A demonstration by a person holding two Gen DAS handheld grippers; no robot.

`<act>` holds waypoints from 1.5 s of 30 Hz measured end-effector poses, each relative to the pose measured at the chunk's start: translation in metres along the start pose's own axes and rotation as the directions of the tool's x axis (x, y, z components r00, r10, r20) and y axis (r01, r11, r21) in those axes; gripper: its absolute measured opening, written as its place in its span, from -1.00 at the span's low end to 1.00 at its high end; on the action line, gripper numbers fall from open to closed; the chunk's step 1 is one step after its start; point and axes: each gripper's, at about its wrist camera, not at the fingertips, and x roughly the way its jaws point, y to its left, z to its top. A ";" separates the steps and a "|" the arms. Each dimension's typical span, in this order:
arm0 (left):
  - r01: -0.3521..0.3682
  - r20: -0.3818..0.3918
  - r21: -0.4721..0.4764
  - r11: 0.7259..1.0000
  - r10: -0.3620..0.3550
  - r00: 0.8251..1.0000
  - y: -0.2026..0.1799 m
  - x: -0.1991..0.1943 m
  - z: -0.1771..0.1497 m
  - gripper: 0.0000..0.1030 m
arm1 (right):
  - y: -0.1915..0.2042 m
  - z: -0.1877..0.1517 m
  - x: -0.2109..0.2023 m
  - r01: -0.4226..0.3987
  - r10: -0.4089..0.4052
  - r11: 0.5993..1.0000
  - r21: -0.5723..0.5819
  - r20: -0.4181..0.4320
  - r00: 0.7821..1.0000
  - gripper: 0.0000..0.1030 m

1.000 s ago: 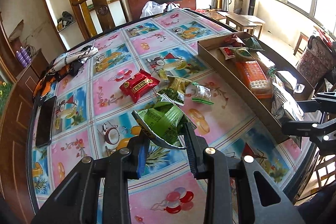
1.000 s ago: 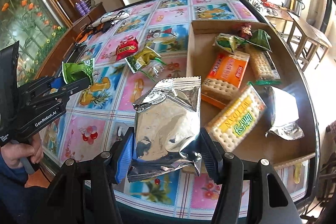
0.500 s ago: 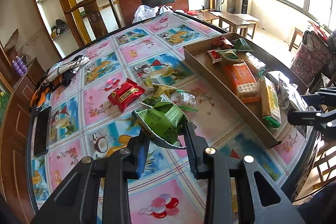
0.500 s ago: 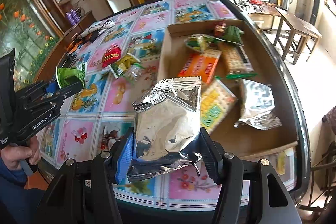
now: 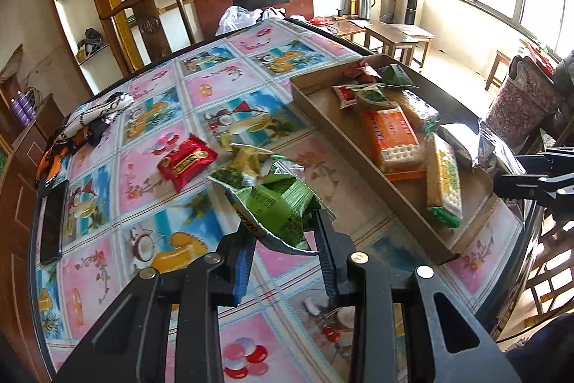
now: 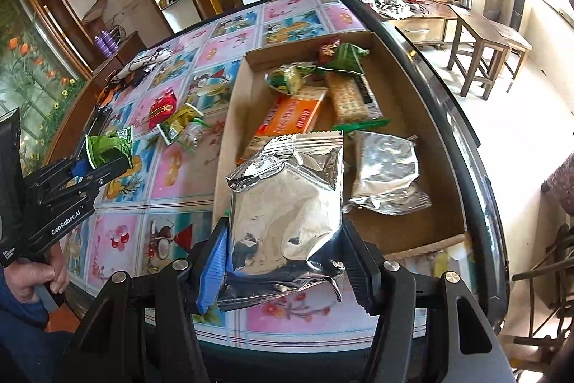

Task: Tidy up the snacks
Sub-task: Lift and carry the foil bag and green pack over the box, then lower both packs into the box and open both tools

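Observation:
My left gripper (image 5: 287, 232) is shut on a green snack packet (image 5: 276, 200), held above the flowered tablecloth just left of the cardboard tray (image 5: 358, 160). My right gripper (image 6: 285, 239) is shut on a silver foil bag (image 6: 290, 196), hanging over the near end of the tray (image 6: 229, 146). In the tray lie an orange cracker pack (image 5: 389, 135), a yellow-green biscuit pack (image 5: 443, 182), another silver bag (image 6: 385, 178) and small green and red packets at the far end. A red packet (image 5: 186, 162) and yellow-green packets (image 5: 247, 157) lie loose on the table.
A black phone (image 5: 53, 214) lies at the table's left edge, with a bundle of cloth (image 5: 89, 121) behind it. A wooden chair (image 5: 147, 20) stands at the far side. A person's hand (image 6: 36, 275) grips the left tool's handle. Stools stand on the floor at the right.
The right gripper has carried the silver bag sideways from the tablecloth to over the tray's near end. The left gripper has drifted toward the tray with the green packet. Both grips are unchanged.

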 end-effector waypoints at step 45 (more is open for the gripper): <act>0.129 -0.092 0.106 0.986 -0.120 0.989 -0.124 0.113 0.083 -0.37 | -0.080 0.104 0.084 -0.005 0.009 1.000 0.031 -0.110 0.994 0.23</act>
